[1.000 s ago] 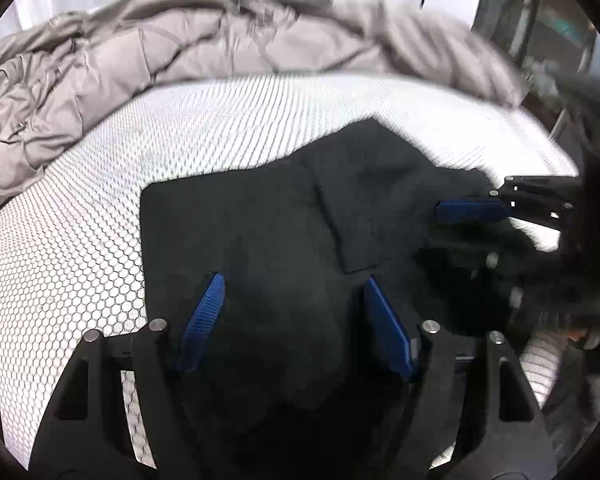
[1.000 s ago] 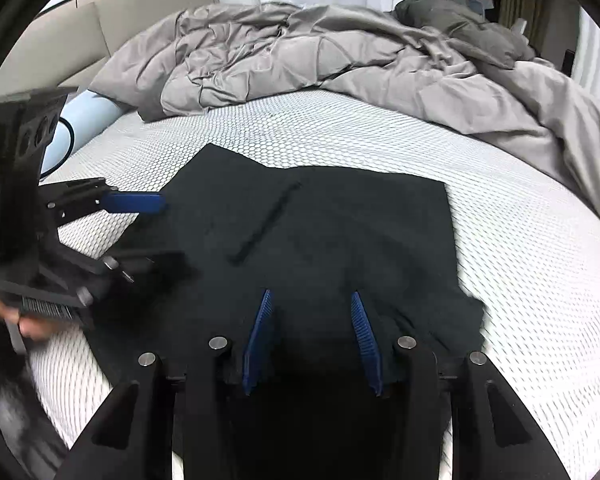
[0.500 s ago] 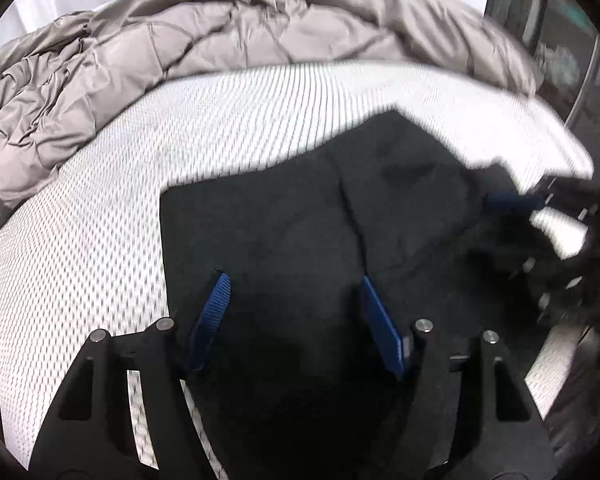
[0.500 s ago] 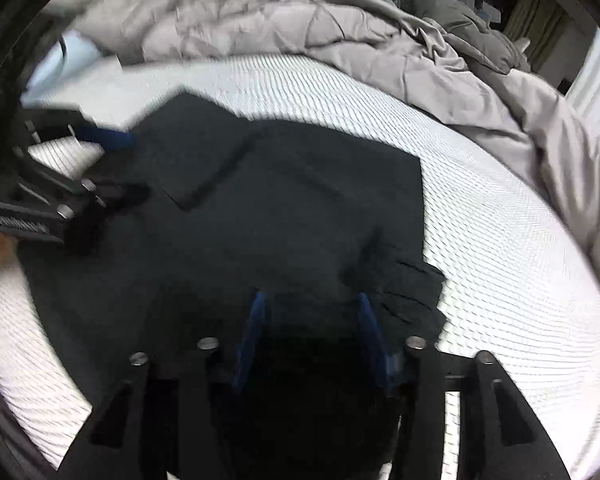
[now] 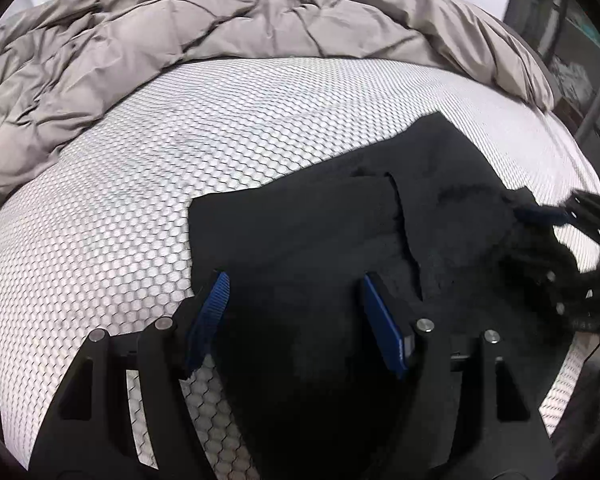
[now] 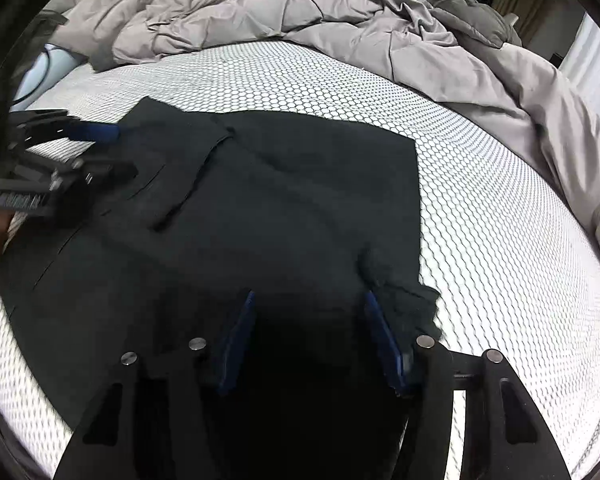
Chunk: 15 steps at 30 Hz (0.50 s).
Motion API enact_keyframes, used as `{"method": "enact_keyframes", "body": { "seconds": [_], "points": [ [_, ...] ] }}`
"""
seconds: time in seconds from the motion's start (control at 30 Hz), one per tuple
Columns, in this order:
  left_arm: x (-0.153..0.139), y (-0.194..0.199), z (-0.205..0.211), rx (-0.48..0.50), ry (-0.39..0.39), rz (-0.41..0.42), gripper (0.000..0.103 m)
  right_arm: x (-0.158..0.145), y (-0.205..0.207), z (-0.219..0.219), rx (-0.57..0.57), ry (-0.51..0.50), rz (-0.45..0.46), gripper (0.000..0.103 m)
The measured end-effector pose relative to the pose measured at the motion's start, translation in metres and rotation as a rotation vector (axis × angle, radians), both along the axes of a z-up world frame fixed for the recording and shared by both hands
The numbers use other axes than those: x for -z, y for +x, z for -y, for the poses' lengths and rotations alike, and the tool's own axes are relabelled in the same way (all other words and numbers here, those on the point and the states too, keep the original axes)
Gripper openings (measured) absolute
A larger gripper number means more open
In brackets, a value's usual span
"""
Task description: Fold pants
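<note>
Rumpled grey bedding (image 6: 340,12) lies heaped beyond a white honeycomb-patterned bed (image 5: 148,184). Black pants (image 6: 268,208) lie folded flat under both grippers. The left gripper (image 5: 294,312) hangs open over the cloth, gripping nothing. The right gripper (image 6: 310,328) is opening, its pads apart over the pants' near edge.

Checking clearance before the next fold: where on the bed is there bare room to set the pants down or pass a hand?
Bare honeycomb mattress lies between the black pants and the rumpled grey duvet, widest toward the right in the right wrist view. The same strip runs in front of the duvet in the left wrist view. It is crowded over the pants, where both tools work.
</note>
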<state>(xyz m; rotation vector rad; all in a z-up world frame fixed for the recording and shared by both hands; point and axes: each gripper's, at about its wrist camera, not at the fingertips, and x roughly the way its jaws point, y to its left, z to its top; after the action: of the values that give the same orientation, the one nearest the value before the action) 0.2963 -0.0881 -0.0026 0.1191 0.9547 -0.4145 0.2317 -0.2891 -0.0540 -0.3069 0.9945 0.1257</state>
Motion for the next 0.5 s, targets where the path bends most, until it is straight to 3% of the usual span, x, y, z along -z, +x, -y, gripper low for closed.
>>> {"method": "enact_keyframes", "body": {
  "seconds": [0.07,0.2,0.27,0.33,0.4,0.5],
  "points": [
    [-0.010,0.000,0.000,-0.006,-0.016,0.038,0.063,-0.013,-0.010,-0.009,-0.021,-0.008,0.042,0.057],
    [-0.004,0.012,0.006,-0.029,-0.025,0.046,0.063,-0.028,0.003,-0.022,-0.039,0.151,0.104,0.057],
    [0.010,0.016,0.011,-0.034,0.022,0.024,0.063,-0.019,0.029,-0.037,-0.008,0.132,0.112,0.057],
    [0.015,0.013,0.011,-0.008,0.046,0.031,0.066,0.009,0.048,-0.041,0.011,0.094,0.009,0.056],
    [0.013,0.005,0.004,-0.006,0.030,0.033,0.067,0.014,0.043,-0.038,-0.004,0.080,0.013,0.056],
    [-0.001,-0.013,-0.015,-0.049,-0.003,0.029,0.066,0.003,0.026,-0.023,0.041,-0.059,0.042,0.053]
  ]
}}
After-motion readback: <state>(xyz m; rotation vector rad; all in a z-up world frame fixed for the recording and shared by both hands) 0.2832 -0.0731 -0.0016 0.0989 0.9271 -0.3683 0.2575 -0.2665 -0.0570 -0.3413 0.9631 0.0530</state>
